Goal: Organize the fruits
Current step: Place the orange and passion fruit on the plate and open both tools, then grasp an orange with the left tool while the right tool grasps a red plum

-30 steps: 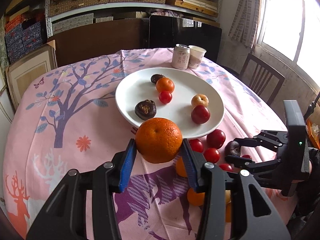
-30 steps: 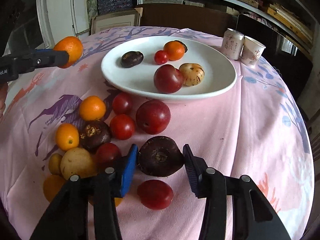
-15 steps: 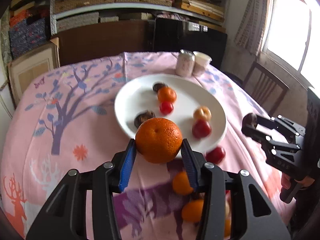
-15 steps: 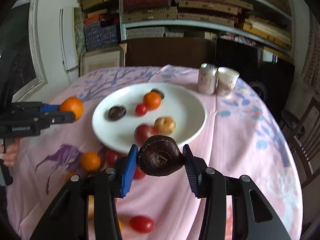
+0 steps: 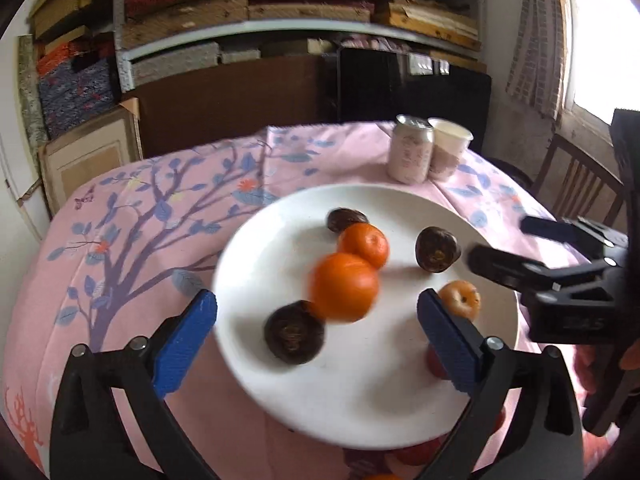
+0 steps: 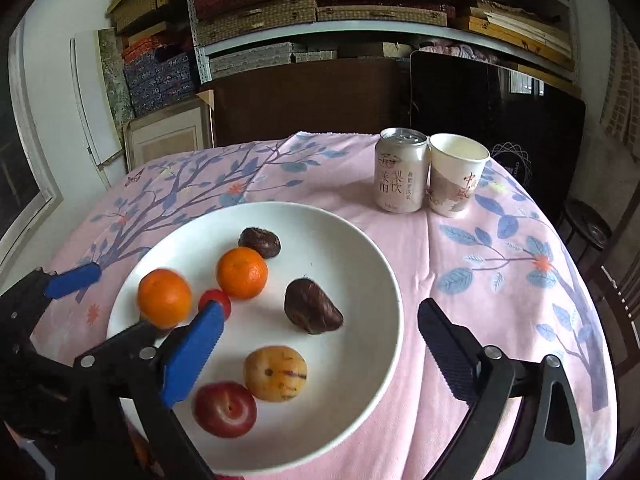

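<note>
Both loads dropped since a second ago: orange [image 5: 344,287] out of the left gripper [image 5: 318,336], dark fruit [image 6: 312,306] out of the right gripper [image 6: 320,350], both now on the plate [image 5: 360,408] instead of between pads. Jaws just opened on both sides, now gaping about as wide as they go, nothing held, nothing touching the pads. Orange blurred in the left view, so likely rolling or settling yet; sits near plate centre, against a smaller orange [image 5: 364,245] at its 1 o'clock and a dark fruit [image 5: 294,332] at its 7 o'clock. Right-hand dark fruit lying at about 3 o'clock from plate centre in the right view, clear of its neighbours. Also plated: small red fruit [image 6: 215,301], yellow speckled fruit [image 6: 276,373], red plum [image 6: 225,409], another dark fruit [image 6: 260,242] toward 12 o'clock. Can [image 6: 400,170] and cup [image 6: 456,176] beyond the plate at 1 o'clock, touching or nearly. Handling, by judgement: round, light, smooth-skinned, prone to roll on glazed dish; oranges firm with some give, plums and dark fruit bruisable. Best taken across the widest girth, pads on opposite sides, gentle squeeze, set down low rather than dropped.
</note>
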`<state>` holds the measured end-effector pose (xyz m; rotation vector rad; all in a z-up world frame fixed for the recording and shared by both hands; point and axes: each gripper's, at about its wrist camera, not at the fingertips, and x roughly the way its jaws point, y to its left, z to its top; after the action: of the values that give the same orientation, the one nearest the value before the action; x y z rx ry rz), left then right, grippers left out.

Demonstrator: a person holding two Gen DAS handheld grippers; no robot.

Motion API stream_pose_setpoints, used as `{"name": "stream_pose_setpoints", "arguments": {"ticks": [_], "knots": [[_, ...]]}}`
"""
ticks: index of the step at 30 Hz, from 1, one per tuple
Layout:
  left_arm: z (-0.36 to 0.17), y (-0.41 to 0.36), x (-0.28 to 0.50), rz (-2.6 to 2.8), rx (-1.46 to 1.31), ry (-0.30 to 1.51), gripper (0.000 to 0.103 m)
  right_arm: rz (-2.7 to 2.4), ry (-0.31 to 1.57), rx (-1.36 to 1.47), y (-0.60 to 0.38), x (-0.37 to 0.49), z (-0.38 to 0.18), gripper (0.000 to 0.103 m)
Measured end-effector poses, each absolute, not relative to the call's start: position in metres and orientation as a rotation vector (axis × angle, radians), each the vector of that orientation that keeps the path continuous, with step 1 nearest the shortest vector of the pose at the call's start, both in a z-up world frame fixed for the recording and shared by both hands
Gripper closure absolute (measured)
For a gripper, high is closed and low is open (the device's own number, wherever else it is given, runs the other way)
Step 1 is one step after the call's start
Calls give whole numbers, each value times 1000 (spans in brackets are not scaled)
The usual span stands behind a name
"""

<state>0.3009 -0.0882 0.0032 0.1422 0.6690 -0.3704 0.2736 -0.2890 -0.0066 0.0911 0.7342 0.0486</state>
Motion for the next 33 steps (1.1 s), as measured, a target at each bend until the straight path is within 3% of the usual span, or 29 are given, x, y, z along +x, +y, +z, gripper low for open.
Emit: {"name": "stream_pose_setpoints", "arguments": {"ticks": [6, 11, 16, 20, 25, 27, 29, 30, 31, 33], "knots": [[10, -47, 262, -436, 68, 763, 4, 87, 783, 42, -295, 199, -11, 4], [-4, -30, 194, -499, 177, 832, 4, 138, 834, -24, -283, 144, -34, 4], [-30, -37, 130, -565, 336, 837, 4, 157, 851, -10, -280, 126, -53, 4], [-44, -53, 104, -655, 282, 833, 4, 173, 848, 21, -282, 124, -56, 4], [-68, -80, 99, -653, 275, 952, 5, 190, 862, -15, -276, 124, -56, 4], [-66, -84, 100, -660, 254, 945, 12, 207, 859, -45, -269, 120, -59, 4], [-67, -89, 101, -634, 277, 934, 25, 208, 881, -83, -260, 120, -64, 8], [-65, -90, 101, -618, 285, 922, 31, 226, 884, -64, -260, 120, -64, 17], [-64, -87, 103, -592, 279, 915, 42, 250, 887, -24, -261, 121, -63, 37], [-61, -82, 106, -617, 240, 917, 42, 288, 893, 26, -262, 119, -64, 54]]}}
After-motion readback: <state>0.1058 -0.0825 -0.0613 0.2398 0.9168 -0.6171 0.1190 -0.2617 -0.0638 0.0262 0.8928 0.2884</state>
